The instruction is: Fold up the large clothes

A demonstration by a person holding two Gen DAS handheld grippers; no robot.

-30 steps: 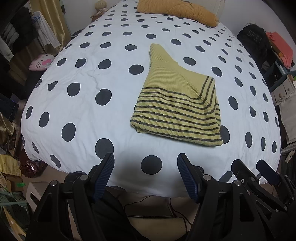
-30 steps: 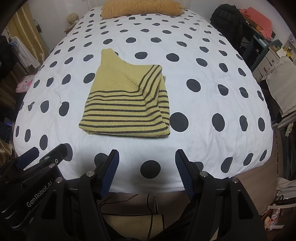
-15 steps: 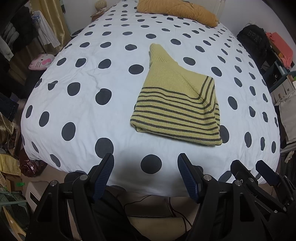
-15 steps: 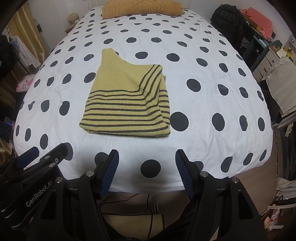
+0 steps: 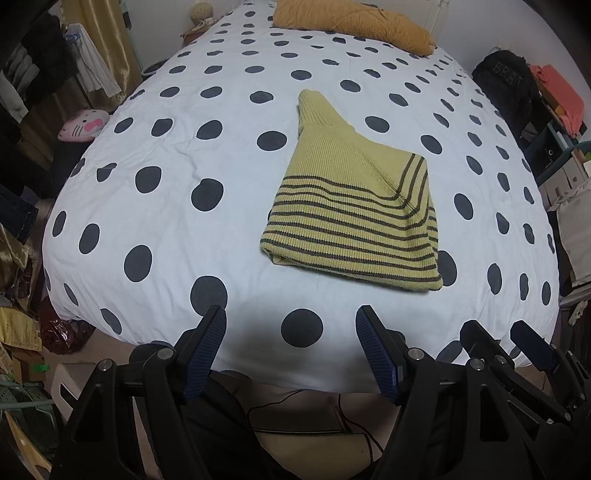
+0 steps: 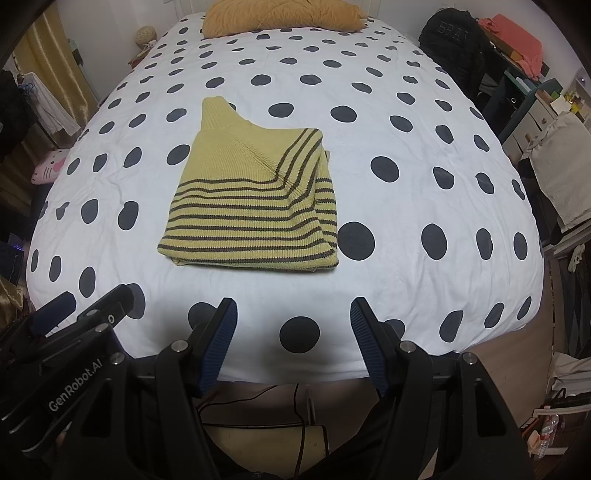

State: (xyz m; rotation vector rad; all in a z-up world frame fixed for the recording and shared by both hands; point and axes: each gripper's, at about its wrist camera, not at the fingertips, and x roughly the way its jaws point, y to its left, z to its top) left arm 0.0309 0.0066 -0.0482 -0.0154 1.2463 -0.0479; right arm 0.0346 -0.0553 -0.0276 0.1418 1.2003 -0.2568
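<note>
A yellow knit sweater with dark stripes (image 5: pixel 354 210) (image 6: pixel 255 206) lies folded into a compact packet on the white polka-dot bedcover (image 5: pixel 184 147) (image 6: pixel 406 221), one ribbed end sticking out toward the headboard. My left gripper (image 5: pixel 291 325) hovers over the foot edge of the bed, open, nothing between its blue pads. My right gripper (image 6: pixel 293 314) hangs beside it, also open and empty. Both are well short of the sweater. Each gripper shows in the other's view, the right gripper (image 5: pixel 517 339) at lower right, the left gripper (image 6: pixel 85 299) at lower left.
An orange pillow (image 5: pixel 354 22) (image 6: pixel 284 16) lies at the head of the bed. A pink cat plush (image 5: pixel 83 125) and hanging clothes are on the left. A black backpack (image 6: pixel 454 48) and shelves with orange fabric stand right. Cables run on the floor below the bed's foot (image 6: pixel 295 413).
</note>
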